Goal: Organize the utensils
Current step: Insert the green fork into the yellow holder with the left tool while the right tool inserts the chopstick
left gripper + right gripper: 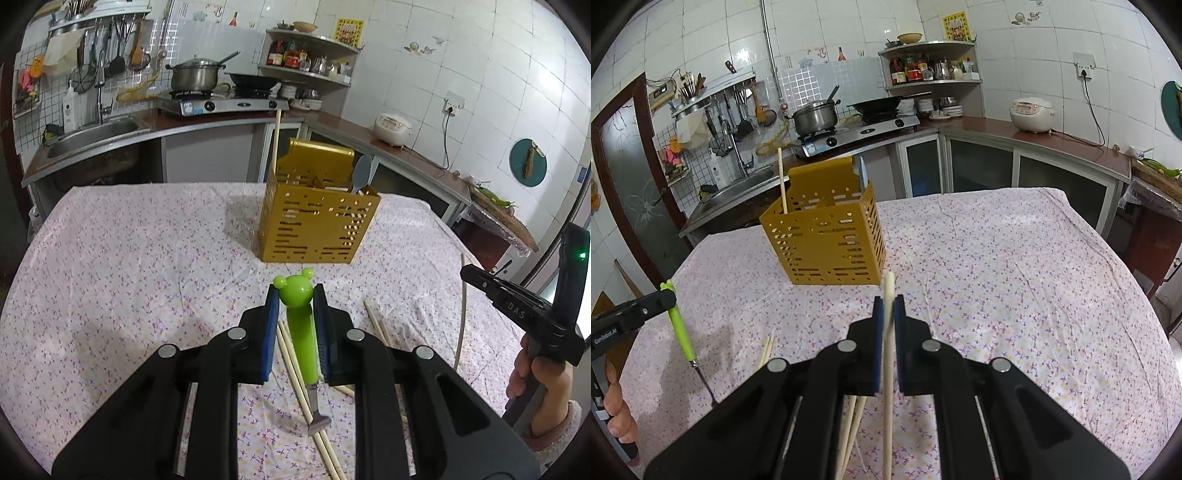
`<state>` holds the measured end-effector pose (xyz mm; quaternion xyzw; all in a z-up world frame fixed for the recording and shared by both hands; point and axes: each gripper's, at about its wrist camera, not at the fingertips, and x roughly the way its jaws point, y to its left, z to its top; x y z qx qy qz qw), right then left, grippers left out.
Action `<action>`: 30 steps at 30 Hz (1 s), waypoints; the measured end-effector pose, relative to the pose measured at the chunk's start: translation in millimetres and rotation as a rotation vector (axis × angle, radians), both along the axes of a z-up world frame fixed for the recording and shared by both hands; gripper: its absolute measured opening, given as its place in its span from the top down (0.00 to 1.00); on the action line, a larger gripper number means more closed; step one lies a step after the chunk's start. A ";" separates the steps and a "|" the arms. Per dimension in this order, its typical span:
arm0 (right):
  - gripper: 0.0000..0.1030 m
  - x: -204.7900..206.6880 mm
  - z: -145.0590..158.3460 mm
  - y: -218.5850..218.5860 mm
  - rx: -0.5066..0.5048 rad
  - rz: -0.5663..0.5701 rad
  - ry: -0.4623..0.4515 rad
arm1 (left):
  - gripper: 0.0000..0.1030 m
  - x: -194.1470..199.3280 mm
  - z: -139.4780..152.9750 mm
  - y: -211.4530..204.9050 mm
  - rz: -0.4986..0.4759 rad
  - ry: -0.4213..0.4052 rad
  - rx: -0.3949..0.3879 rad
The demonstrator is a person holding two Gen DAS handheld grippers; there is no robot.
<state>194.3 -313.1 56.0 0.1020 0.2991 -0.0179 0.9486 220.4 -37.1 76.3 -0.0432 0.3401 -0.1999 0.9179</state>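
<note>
A gold perforated utensil holder point(317, 218) stands on the flowered tablecloth point(129, 258); a chopstick point(275, 140) and a grey spoon point(364, 173) stick out of it. My left gripper point(297, 295) is shut on a green utensil with a bear-head handle point(301, 325), its metal end hanging down. My right gripper point(888, 308) is shut on a pale chopstick point(888, 350), short of the holder point(827, 243). Loose chopsticks point(295, 369) lie on the cloth under my left gripper. The right wrist view shows the green utensil point(681, 332) at the left.
Loose chopsticks point(851, 424) lie below my right gripper. Behind the table runs a counter with a sink point(96, 136), a stove with a pot point(194, 77), and a rice cooker point(393, 129). The table's right edge point(480, 258) is close to a side counter.
</note>
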 end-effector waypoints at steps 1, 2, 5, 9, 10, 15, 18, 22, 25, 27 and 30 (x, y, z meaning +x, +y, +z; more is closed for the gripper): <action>0.94 -0.3 1.1 0.1 0.001 -0.001 -0.004 | 0.83 -1.3 1.8 0.1 0.000 -0.007 -0.003; 0.94 -0.9 1.7 -0.3 0.001 -0.001 -0.006 | 0.83 -2.7 3.8 0.4 -0.001 -0.015 -0.004; 0.94 -1.2 5.0 -0.3 0.000 -0.002 -0.015 | 0.83 -4.8 9.7 1.8 -0.005 -0.030 -0.009; 0.94 -0.8 10.8 0.9 -0.004 0.000 -0.031 | 0.83 -3.0 16.7 2.8 0.004 -0.045 -0.012; 0.94 -0.2 12.9 0.8 -0.007 0.000 -0.035 | 0.83 -2.1 18.2 3.3 0.004 -0.047 -0.015; 0.94 6.7 27.6 1.4 -0.037 -0.009 -0.070 | 0.83 6.5 31.2 3.6 0.016 -0.063 -0.013; 0.94 14.3 36.0 1.6 -0.046 -0.012 -0.089 | 0.83 13.8 40.8 3.2 0.020 -0.070 -0.005; 0.94 27.9 48.4 0.4 -0.049 -0.013 -0.114 | 0.83 27.2 58.8 -2.4 0.020 -0.094 0.024; 0.94 41.2 64.2 -1.1 -0.046 -0.016 -0.146 | 0.83 39.0 73.9 -6.6 0.022 -0.111 0.033; 0.94 49.1 75.2 -0.5 -0.047 -0.018 -0.164 | 0.83 50.2 87.4 -11.0 0.020 -0.128 0.044; 0.94 63.1 99.7 -1.8 -0.055 -0.023 -0.206 | 0.83 65.7 108.4 -18.1 0.022 -0.163 0.054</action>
